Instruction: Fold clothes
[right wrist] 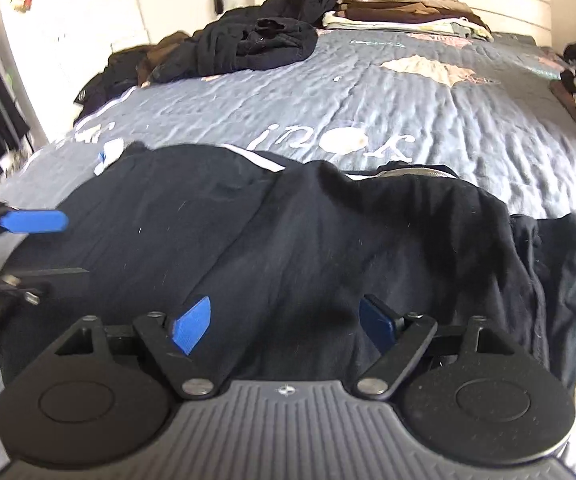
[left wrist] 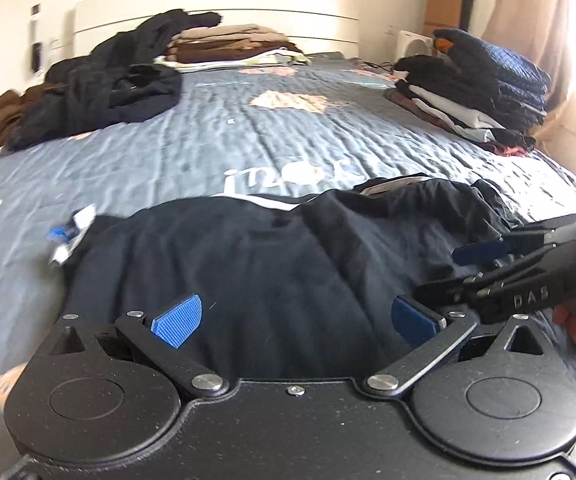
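Both claws, left claw (left wrist: 306,322) and right claw (right wrist: 286,322), gape empty above the crumpled black cotton garment (left wrist: 248,264) on the grey quilted bed (left wrist: 208,144).

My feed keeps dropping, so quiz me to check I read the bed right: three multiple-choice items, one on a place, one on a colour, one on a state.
1. Where does the black garment lie?
A. on the near part of the bed, right ahead of both claws
B. against the headboard
C. on the floor

2. What colour are the claws' pads?
A. red
B. blue
C. green

3. How does the left claw stand?
A. shut on the garment
B. shut on nothing
C. open, holding nothing

Answers:
1 A: the garment spreads over the grey bedspread just beyond the fingertips in both wrist views.
2 B: the ribbed pads are blue on the left claw and on the right claw.
3 C: its pads stand wide apart and no cloth is pinched between them.
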Tool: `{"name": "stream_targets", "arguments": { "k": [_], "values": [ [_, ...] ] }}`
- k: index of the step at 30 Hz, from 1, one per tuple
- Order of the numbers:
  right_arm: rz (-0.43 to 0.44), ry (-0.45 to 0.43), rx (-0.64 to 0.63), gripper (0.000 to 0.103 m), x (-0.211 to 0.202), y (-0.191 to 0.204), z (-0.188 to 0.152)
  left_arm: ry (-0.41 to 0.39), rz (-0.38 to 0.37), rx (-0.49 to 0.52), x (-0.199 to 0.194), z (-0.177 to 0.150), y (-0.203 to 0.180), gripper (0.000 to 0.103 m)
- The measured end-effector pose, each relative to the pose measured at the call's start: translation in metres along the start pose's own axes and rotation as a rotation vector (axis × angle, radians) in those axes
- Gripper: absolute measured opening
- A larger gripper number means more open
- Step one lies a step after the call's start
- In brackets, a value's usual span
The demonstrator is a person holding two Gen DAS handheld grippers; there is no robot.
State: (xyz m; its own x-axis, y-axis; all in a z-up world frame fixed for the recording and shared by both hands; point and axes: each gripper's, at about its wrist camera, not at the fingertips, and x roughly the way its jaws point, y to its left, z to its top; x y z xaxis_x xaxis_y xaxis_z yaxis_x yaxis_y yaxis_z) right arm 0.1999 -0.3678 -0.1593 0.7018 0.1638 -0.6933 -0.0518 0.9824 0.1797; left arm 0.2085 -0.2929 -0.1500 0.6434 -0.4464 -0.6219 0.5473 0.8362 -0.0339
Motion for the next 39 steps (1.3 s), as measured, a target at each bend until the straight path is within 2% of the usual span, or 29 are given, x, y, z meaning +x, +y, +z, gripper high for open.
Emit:
{"name": "stream_targets", "arguments": {
  "k": [3, 6, 9, 15, 21, 25, 30, 33, 35, 39],
  "values": [
    [-0.006, 0.028, -0.038, 0.082, 0.014, 0.004, -0.002, 0.041, 0.023, 0.020, 0.022, -0.005, -0.002, 0.103],
    [-0.036, 0.043, -0.105, 0.083, 0.024, 0.007, -0.007, 0.122, 0.063, 0.047, 0.041, -0.020, 0.005, 0.103],
    [-0.083, 0.046, -0.122, 0.084, 0.025, -0.003, -0.008, 0.129, 0.043, 0.023, 0.040, -0.027, 0.021, 0.103],
    [-0.126, 0.047, -0.051, 0.083, 0.015, -0.043, -0.007, 0.153, 0.033, -0.016, 0.038, -0.025, 0.048, 0.103],
    [-0.118, 0.042, -0.026, 0.081, 0.009, -0.066, -0.005, 0.160, 0.122, -0.039, 0.034, -0.021, 0.076, 0.102],
    [-0.123, 0.039, -0.015, 0.078, 0.006, -0.076, -0.001, 0.156, 0.220, -0.034, 0.031, -0.021, 0.093, 0.102],
    [-0.125, 0.039, 0.021, 0.076, 0.001, -0.088, 0.004, 0.149, 0.227, -0.058, 0.029, -0.017, 0.096, 0.101],
    [-0.123, 0.016, 0.031, 0.077, -0.011, -0.081, 0.015, 0.085, 0.167, -0.102, 0.015, 0.001, 0.090, 0.101],
    [-0.103, -0.056, 0.026, 0.079, -0.021, -0.073, 0.027, 0.024, 0.087, -0.122, 0.006, 0.015, 0.084, 0.101],
    [-0.002, -0.129, 0.008, 0.080, -0.017, -0.050, 0.050, 0.009, -0.053, -0.103, 0.021, 0.029, 0.066, 0.102]
  ]
}}
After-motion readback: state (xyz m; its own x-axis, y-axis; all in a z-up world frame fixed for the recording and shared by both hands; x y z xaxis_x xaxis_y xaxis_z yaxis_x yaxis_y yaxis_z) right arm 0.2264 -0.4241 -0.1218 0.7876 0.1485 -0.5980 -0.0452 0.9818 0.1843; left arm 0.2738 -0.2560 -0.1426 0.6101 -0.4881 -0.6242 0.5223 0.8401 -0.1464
